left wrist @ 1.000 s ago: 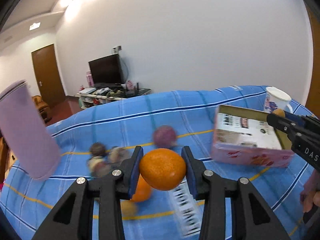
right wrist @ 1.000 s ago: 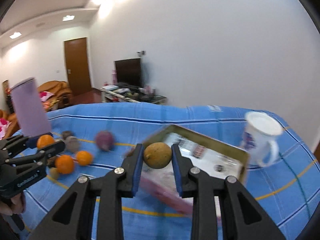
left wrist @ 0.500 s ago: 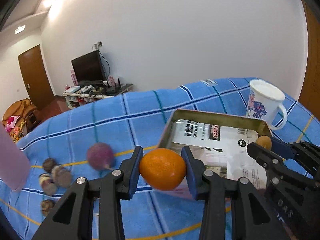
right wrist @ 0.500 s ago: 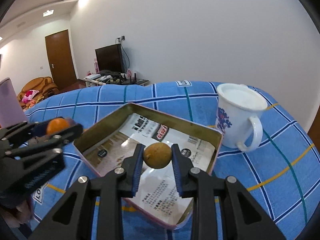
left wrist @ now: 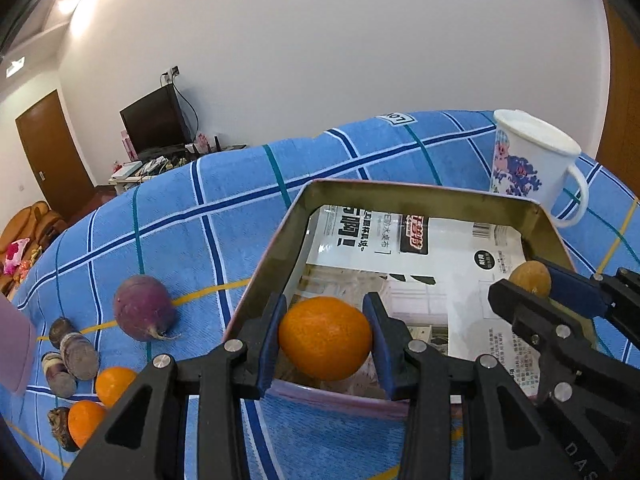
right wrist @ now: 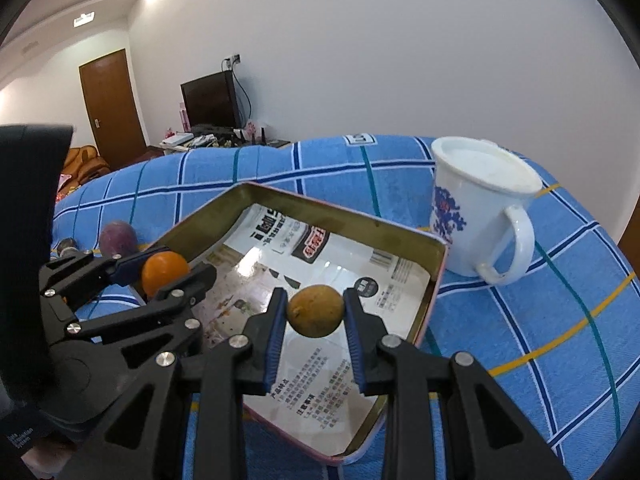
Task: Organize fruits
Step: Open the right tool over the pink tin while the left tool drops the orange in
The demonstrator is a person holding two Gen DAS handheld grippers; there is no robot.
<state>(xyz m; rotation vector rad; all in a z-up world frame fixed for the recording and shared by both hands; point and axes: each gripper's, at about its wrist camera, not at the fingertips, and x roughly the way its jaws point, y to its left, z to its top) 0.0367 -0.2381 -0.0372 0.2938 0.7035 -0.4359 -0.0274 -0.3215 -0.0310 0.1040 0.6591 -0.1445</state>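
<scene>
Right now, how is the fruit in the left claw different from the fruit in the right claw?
The orange in the left claw is bright orange; the brown fruit in the right claw is dull yellowish-brown. The orange looks bigger than the brown fruit. Both are round, pinched between blue pads, and held over the tin tray.

White walls point(left wrist: 320, 60), a brown door point(right wrist: 112, 108), a dark television point(left wrist: 154, 120) on a low stand.

A round orange mandarin point(left wrist: 325, 338) is held above the near edge of a shallow metal tin point(left wrist: 288, 236). A smaller yellow-brown fruit point(right wrist: 316, 311) is held over the tin's paper-lined middle.
</scene>
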